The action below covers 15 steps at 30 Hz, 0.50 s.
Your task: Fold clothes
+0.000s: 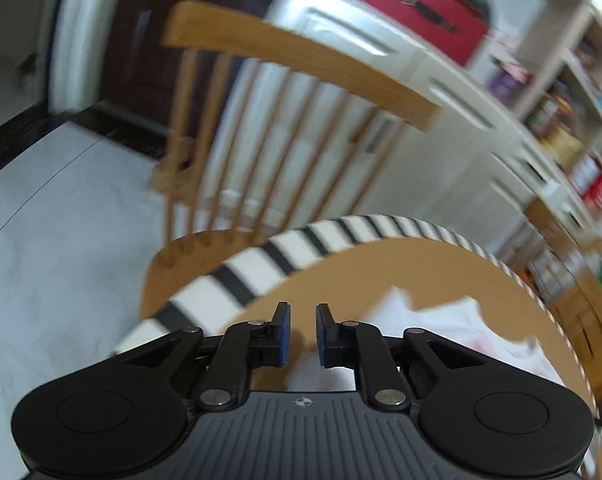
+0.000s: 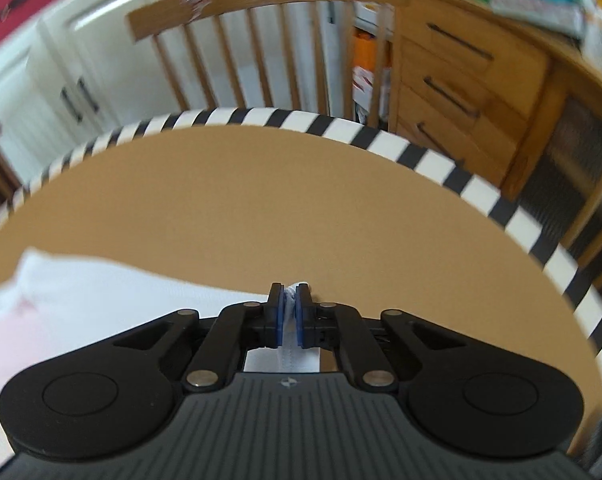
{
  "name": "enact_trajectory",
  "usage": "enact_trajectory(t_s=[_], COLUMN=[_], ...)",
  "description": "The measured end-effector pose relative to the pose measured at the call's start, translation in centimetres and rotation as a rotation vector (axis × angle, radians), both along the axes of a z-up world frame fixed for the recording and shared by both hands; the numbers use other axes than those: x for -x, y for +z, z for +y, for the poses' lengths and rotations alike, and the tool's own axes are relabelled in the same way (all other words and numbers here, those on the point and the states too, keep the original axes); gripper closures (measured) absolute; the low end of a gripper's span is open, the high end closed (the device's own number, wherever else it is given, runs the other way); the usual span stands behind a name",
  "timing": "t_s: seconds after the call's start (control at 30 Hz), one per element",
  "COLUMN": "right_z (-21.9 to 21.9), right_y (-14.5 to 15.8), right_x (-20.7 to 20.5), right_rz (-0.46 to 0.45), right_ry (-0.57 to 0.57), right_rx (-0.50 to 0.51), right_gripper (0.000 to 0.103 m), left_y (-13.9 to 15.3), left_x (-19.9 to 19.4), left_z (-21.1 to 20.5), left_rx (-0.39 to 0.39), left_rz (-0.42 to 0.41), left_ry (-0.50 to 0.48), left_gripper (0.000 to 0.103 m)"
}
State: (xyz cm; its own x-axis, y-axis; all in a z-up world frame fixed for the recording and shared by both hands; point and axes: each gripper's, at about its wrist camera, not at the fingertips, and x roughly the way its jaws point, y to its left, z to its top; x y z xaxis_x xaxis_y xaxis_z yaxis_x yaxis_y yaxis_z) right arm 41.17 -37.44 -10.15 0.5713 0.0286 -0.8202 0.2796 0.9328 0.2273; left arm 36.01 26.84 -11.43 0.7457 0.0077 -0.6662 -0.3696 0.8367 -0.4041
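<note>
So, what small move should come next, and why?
Probably lower the left gripper onto the white cloth and close on its edge: its fingers have nothing between them, while the right gripper already pinches cloth.

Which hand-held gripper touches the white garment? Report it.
Touching: the right wrist view shows the right hand-held gripper pinching the white garment. Left hand-held gripper: cannot tell.

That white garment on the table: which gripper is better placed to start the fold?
Probably the right gripper: its pads already pinch the white garment's edge. The left gripper has a gap and grips nothing.
</note>
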Motion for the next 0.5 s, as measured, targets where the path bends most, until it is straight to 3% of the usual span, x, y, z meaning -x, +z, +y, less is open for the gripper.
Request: enact_trajectory(t_s=[0.07,0.2,0.3,0.37,0.5], right_z=[-1.3,-2.4,-0.4,1.6,5.5], right_y=[-0.1,-0.1,1.3,2.2,3.4], right_x=[0.0,0.1,1.3,2.4,5.1], right_rz=[-0.001,0.006,-0.055,-0.095,-0.143], right_ry=[-0.069,-0.128,-0.030,0.068,0.230], right_rx=[-0.048,0.038,0.139,0.177,0.208], right_gripper=[0.098,0.095,0.086,0.079,0.079], left_y=[-0.2,0.7,1.5,2.0,3.2], left_x=[0.2,1.2,1.6,1.5,2.7], left_z=[1.0,3.1,3.2,1.9,-1.2], left_rx=[-0.018,-0.034,-0.017,-0.065,-0.224], left_rz=[0.013,0.020,0.014,0.019,-0.034], left_ry=[0.036,0.082,-0.026,-0.117,-0.273], left_gripper=[0.090,0.091,0.063,0.061,0.059])
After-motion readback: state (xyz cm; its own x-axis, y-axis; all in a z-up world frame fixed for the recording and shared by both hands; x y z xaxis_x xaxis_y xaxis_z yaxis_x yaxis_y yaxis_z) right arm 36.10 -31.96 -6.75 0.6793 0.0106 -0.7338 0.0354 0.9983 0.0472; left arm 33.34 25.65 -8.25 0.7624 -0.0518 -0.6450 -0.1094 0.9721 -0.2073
